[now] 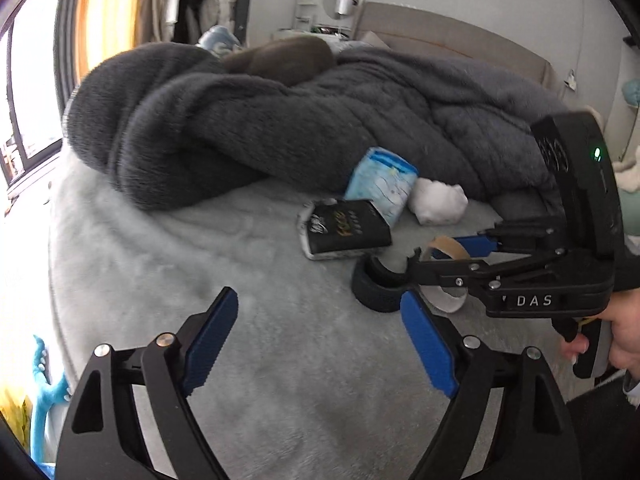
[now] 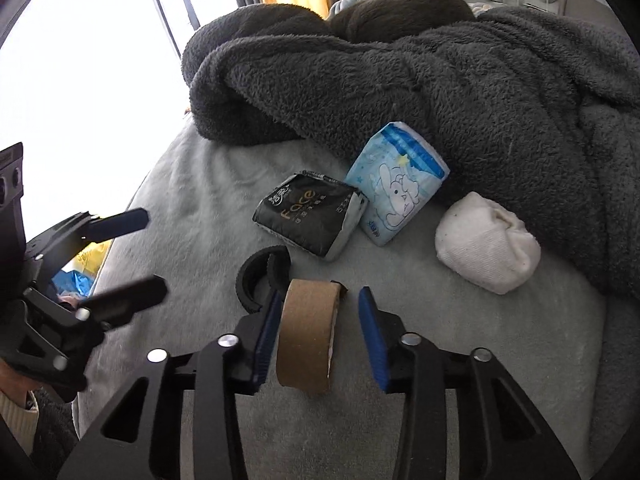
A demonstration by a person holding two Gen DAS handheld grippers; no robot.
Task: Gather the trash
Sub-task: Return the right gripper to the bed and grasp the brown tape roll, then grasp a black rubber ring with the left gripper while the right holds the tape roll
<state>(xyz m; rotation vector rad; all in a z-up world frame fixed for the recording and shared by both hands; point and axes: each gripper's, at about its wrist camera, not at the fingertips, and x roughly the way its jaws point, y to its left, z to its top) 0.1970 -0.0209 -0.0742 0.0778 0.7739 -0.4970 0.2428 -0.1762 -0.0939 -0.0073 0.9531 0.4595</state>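
Left tongs: wide apart, nothing between the blue pads, hovering over bare grey bed cover. In the right wrist view they show at the far left edge, likewise spread, off the bed's side.

Bed, left to right in the right wrist view:
- Black ring, low and open-topped, lying on the cover just ahead of the right tongs' left finger.
- Black tissue pack printed "Face", lying flat, touching the blue pack on its right.
- Cardboard tape core, brown, standing on edge between the right tongs' pads.
- Light blue pack with a cartoon rabbit, tilted, its upper end against the dark grey fleece blanket.
- White balled sock, right of the blue pack, apart from it, close under the blanket's edge.

Right tongs: around the tape core, not clamped. Left pad touches or nearly touches the core's side; clear gap between the core and the right pad. So partly spread, core loose between them. Left wrist view agrees: right tongs reach in from the right with the core between the fingers, beside the black ring.

Blanket is heaped across the back of the bed, behind all items.
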